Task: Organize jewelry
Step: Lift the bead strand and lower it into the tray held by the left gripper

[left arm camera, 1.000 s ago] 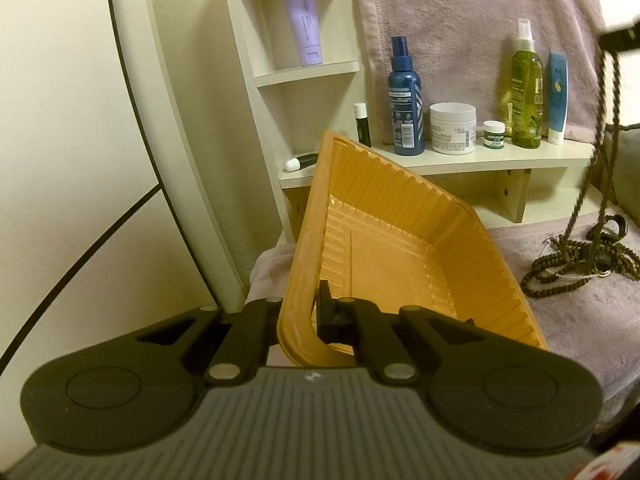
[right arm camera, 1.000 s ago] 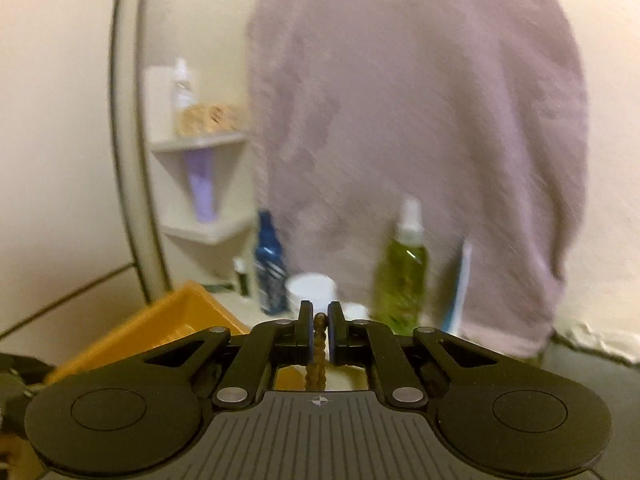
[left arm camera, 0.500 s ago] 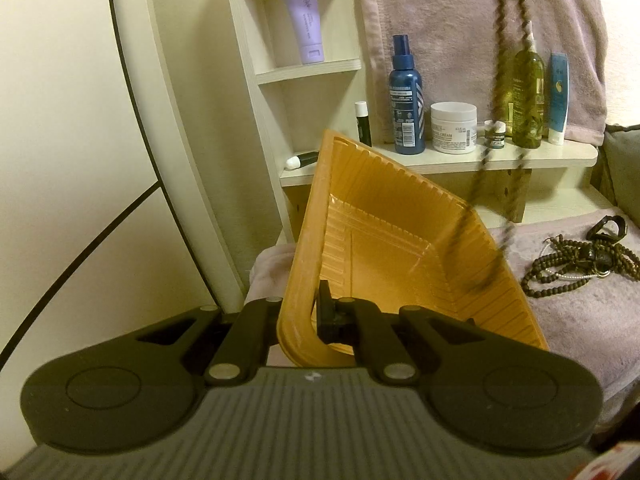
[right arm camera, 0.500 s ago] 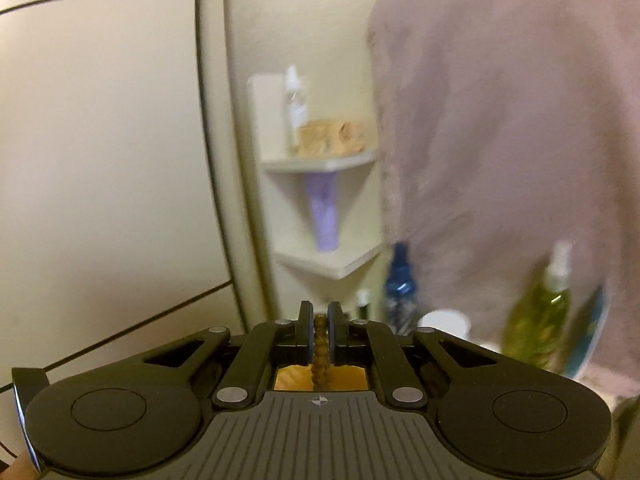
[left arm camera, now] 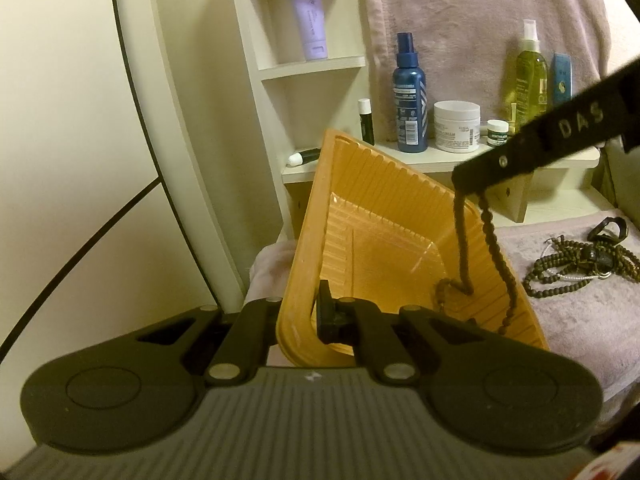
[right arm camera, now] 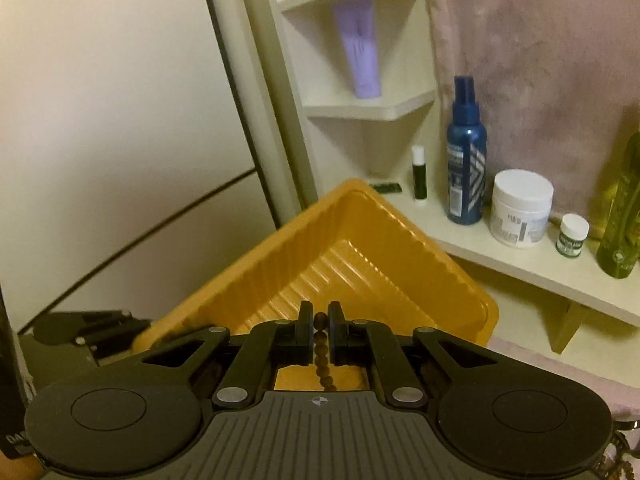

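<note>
An orange ribbed plastic tray [left arm camera: 384, 232] is held tilted above the pink towel, with my left gripper [left arm camera: 304, 316] shut on its near rim. My right gripper [right arm camera: 319, 322] is shut on a brown beaded necklace [right arm camera: 322, 354]. In the left wrist view that gripper [left arm camera: 466, 184] reaches in from the upper right, and the beaded necklace [left arm camera: 490, 240] hangs from it in a loop whose lower end lies inside the tray. From the right wrist the tray [right arm camera: 360, 240] lies just below the fingers. A pile of other beaded jewelry [left arm camera: 580, 264] rests on the towel to the right.
A cream shelf [left arm camera: 440, 160] behind the tray carries a blue spray bottle [left arm camera: 410, 96], a white jar [left arm camera: 456, 124], a small jar, a green bottle [left arm camera: 530, 76] and a lip balm stick. A purple tube [left arm camera: 308, 16] stands on the corner shelf. A pink towel hangs behind.
My right gripper has swung left and down with the necklace, from above the jewelry pile to over the tray, and the strand's end now lies inside it. The left gripper and tray stayed still.
</note>
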`<state>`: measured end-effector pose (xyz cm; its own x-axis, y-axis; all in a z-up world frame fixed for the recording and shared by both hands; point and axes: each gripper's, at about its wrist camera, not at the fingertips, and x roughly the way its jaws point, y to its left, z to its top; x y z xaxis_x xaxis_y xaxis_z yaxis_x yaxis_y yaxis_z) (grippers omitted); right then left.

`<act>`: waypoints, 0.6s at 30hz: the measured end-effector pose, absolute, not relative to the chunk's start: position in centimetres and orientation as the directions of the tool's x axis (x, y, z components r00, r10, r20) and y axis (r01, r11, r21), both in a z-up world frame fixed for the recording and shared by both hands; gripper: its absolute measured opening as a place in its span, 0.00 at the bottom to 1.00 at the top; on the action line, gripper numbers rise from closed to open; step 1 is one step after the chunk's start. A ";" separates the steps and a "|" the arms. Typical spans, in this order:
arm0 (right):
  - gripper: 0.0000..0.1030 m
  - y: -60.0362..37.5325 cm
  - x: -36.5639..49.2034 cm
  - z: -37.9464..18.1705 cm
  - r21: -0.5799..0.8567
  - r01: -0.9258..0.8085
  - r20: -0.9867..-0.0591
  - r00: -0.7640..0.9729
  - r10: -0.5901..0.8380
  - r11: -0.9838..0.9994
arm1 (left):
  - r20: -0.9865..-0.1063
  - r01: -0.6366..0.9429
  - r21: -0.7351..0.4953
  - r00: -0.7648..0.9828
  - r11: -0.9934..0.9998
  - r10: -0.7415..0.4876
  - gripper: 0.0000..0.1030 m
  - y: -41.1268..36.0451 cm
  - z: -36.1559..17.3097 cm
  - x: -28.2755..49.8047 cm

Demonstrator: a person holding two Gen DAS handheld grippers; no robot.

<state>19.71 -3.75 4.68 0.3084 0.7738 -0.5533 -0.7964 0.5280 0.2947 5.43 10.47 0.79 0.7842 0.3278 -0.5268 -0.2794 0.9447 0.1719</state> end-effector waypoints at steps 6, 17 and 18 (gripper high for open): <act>0.07 -3.6 19.6 4.6 0.305 -0.801 -0.558 0.289 0.778 0.516 | -0.530 -0.280 0.172 0.782 0.944 0.329 0.04 10.7 0.7 5.6; 0.57 -6.0 20.3 5.2 0.372 -0.759 -0.500 0.320 0.805 0.533 | -0.530 -0.283 0.170 0.781 0.944 0.329 0.04 10.8 0.5 5.6; 0.57 -6.7 20.4 5.2 0.374 -0.747 -0.500 0.338 0.798 0.550 | -0.531 -0.283 0.170 0.781 0.944 0.329 0.04 10.8 0.5 5.6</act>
<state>20.41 -6.74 5.18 0.3376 0.7978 -0.4995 -0.7469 0.5500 0.3737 5.61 10.84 0.53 0.7810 0.3293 -0.5306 -0.2826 0.9441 0.1699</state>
